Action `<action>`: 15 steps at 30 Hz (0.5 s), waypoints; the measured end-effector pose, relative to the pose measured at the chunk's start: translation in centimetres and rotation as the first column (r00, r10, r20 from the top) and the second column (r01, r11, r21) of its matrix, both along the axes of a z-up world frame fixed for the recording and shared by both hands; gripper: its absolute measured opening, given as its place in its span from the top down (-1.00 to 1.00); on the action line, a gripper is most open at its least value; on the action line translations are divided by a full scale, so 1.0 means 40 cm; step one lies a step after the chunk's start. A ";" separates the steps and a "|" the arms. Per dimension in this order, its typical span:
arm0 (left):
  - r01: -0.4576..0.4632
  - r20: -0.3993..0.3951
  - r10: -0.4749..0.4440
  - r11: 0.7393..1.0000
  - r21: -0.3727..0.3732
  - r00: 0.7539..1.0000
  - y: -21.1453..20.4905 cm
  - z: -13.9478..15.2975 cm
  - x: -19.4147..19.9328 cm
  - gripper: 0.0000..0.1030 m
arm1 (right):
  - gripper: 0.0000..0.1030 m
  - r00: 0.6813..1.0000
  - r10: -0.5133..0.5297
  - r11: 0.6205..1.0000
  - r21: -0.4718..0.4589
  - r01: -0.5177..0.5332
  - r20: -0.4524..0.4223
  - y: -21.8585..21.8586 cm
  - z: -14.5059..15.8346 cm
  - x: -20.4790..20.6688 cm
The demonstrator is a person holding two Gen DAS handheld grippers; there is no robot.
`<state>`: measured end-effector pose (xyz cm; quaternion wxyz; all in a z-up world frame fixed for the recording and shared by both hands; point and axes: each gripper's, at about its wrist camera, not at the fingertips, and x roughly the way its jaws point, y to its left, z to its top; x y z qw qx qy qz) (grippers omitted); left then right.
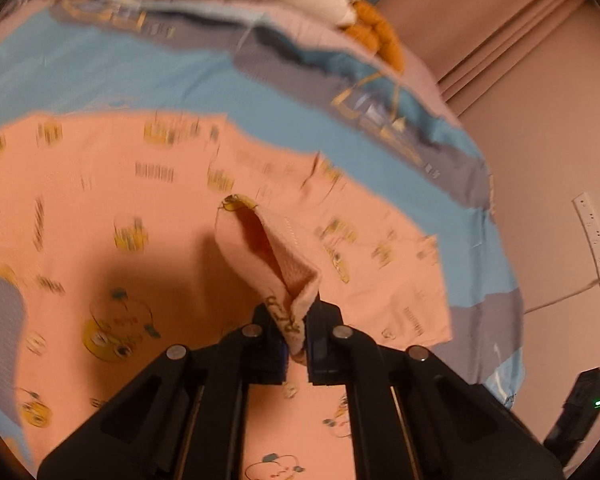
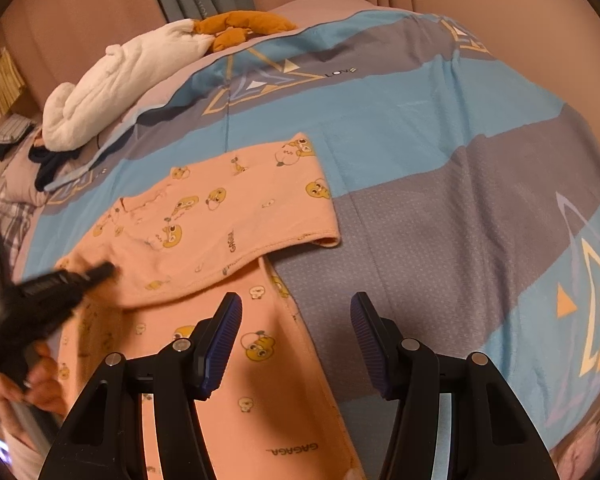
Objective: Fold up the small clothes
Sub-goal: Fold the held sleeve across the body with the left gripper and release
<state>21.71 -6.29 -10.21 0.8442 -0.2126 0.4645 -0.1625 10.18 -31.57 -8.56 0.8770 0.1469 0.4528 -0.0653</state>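
The left gripper [image 1: 297, 334] is clamping a fold of the pink garment [image 2: 220, 216], which is lying on the striped bedspread [image 2: 440, 168]. The right gripper [image 2: 296, 344] is hovering with its 2 fingers spread apart, holding nothing.

The right gripper [image 2: 296, 344] hung with its jaws wide apart over the striped bed cover [image 2: 440, 200], partly above the peach garment [image 2: 220, 220], whose upper part lay folded across. At the left, the left gripper [image 2: 104, 271] touched the garment, blurred.
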 end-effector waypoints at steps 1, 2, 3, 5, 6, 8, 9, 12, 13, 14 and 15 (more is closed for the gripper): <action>0.001 0.024 -0.001 1.000 0.006 1.000 0.003 0.028 0.002 0.90 | -0.08 1.000 0.002 1.000 -0.006 -0.002 0.001 0.000 0.002 0.000; 0.001 0.036 -0.001 1.000 0.012 0.999 0.006 0.044 0.004 0.90 | -0.08 1.000 0.005 1.000 -0.012 -0.004 0.003 0.000 0.005 0.000; -0.003 0.056 0.001 1.000 0.021 0.998 0.012 0.070 0.008 0.90 | -0.08 1.000 0.003 1.000 -0.016 -0.003 0.004 -0.001 0.007 0.000; -0.010 0.093 0.007 1.000 0.027 0.996 0.027 0.105 0.011 0.90 | -0.08 1.000 0.000 1.000 -0.014 0.000 0.004 -0.004 0.008 0.001; -0.010 0.107 0.007 0.999 0.033 0.994 0.036 0.122 0.014 0.90 | -0.08 1.000 0.001 1.000 -0.013 -0.001 0.004 -0.003 0.008 0.002; -0.014 0.123 0.009 0.999 0.040 0.992 0.061 0.142 0.019 0.90 | -0.08 1.000 0.010 1.000 -0.006 -0.010 0.004 0.001 0.010 0.008; -0.022 0.128 0.015 0.998 0.053 0.992 0.072 0.151 0.022 0.90 | -0.08 1.000 0.018 1.000 -0.003 -0.018 0.004 0.005 0.011 0.012; -0.055 0.152 0.042 0.995 0.079 0.988 0.110 0.170 0.029 0.90 | -0.08 0.999 0.042 0.999 0.003 -0.042 0.002 0.018 0.011 0.027; -0.065 0.158 0.051 0.994 0.087 0.986 0.126 0.176 0.030 0.91 | -0.08 0.999 0.047 0.999 0.006 -0.047 0.001 0.022 0.011 0.032; -0.071 0.161 0.056 0.993 0.091 0.985 0.138 0.177 0.028 0.90 | -0.08 0.999 0.053 0.999 0.010 -0.053 -0.001 0.026 0.010 0.039; -0.080 0.165 0.063 0.992 0.100 0.984 0.153 0.179 0.029 0.91 | -0.08 0.998 0.060 0.998 0.014 -0.060 -0.001 0.031 0.009 0.046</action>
